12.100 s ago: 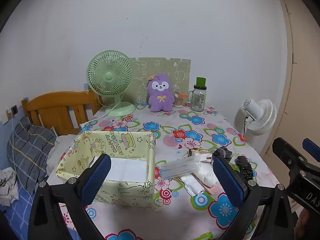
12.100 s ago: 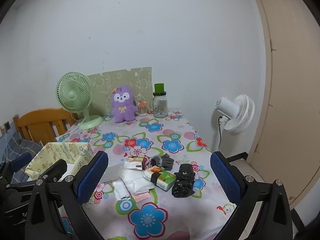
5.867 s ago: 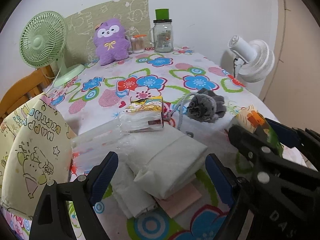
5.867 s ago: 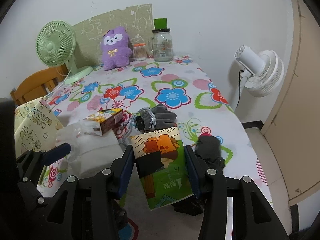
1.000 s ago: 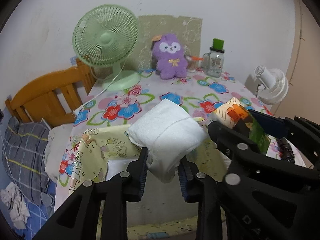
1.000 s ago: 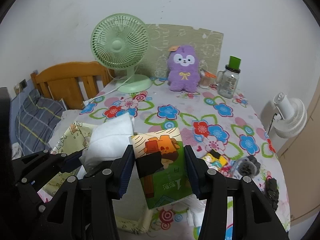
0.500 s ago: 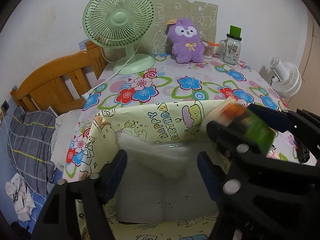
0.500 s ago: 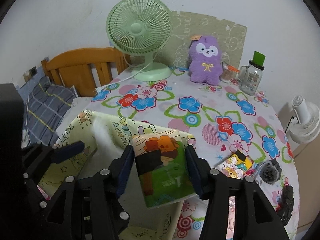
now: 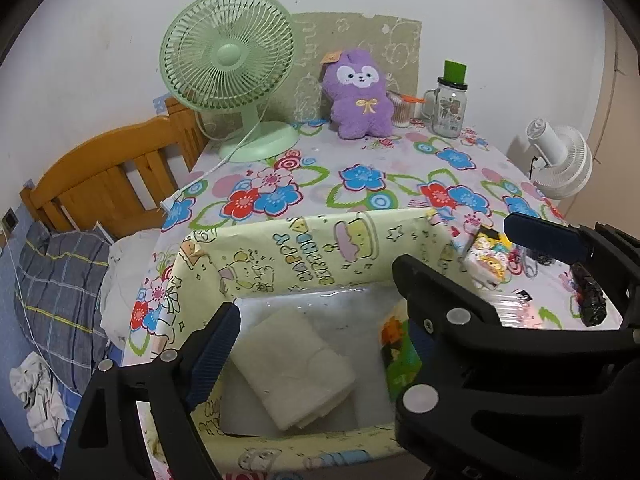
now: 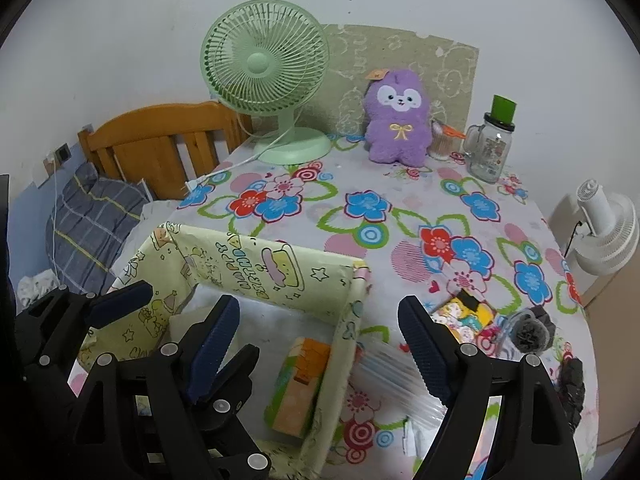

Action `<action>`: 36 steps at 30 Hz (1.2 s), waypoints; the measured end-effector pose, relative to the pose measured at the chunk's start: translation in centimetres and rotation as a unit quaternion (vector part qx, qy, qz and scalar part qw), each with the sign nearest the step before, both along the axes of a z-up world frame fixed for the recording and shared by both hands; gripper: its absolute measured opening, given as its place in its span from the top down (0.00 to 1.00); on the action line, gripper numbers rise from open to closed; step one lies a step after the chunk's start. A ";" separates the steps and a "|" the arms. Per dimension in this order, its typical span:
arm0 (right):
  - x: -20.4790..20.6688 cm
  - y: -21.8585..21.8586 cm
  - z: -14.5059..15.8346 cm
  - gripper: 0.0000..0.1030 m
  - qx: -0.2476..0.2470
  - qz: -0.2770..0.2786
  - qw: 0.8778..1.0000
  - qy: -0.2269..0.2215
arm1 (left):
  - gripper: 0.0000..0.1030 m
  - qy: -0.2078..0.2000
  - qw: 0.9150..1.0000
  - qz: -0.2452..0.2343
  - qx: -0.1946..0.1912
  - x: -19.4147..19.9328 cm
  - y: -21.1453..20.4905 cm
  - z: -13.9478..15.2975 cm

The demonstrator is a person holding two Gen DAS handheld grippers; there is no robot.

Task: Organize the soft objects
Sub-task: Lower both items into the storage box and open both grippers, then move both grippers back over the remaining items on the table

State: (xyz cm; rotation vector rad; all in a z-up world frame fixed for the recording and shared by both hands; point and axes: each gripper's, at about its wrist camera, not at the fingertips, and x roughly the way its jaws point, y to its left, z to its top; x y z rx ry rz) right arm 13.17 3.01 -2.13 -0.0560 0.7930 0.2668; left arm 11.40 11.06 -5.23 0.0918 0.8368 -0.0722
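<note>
A pale yellow cartoon-print box [image 9: 304,252] stands at the table's near left corner. A white soft pack [image 9: 292,364] lies flat on the box floor, loose beneath my left gripper [image 9: 316,352], whose jaws are opening and touch nothing. A green and orange tissue pack [image 10: 296,388] leans against the box's right wall [image 10: 340,344], below my right gripper [image 10: 318,340]. Its jaws are opening too, with the pads well clear of the pack. The right gripper's body hides most of the left gripper's right finger in the left wrist view.
On the floral tablecloth right of the box lie clear plastic packs [image 10: 392,364], a small colourful pack [image 10: 464,316], a grey fabric bundle [image 10: 528,332] and a black roll [image 10: 572,380]. A green fan [image 9: 228,60], a purple plush [image 9: 360,96] and a jar [image 9: 450,104] stand at the back.
The white pack has left my left gripper and the green pack my right gripper; both now lie in the box. Both pairs of jaws have spread wide.
</note>
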 end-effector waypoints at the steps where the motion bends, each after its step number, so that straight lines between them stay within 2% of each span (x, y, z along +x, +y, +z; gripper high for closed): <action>1: -0.3 -0.3 0.2 0.18 0.001 -0.002 1.000 -0.002 | 0.15 -0.002 1.000 -0.001 0.000 -0.2 -0.2 0.1; 36: -7.4 -8.4 4.4 0.18 -0.001 -0.060 0.996 -0.060 | 0.15 -0.061 0.998 -0.030 -0.004 -6.0 -7.8 4.1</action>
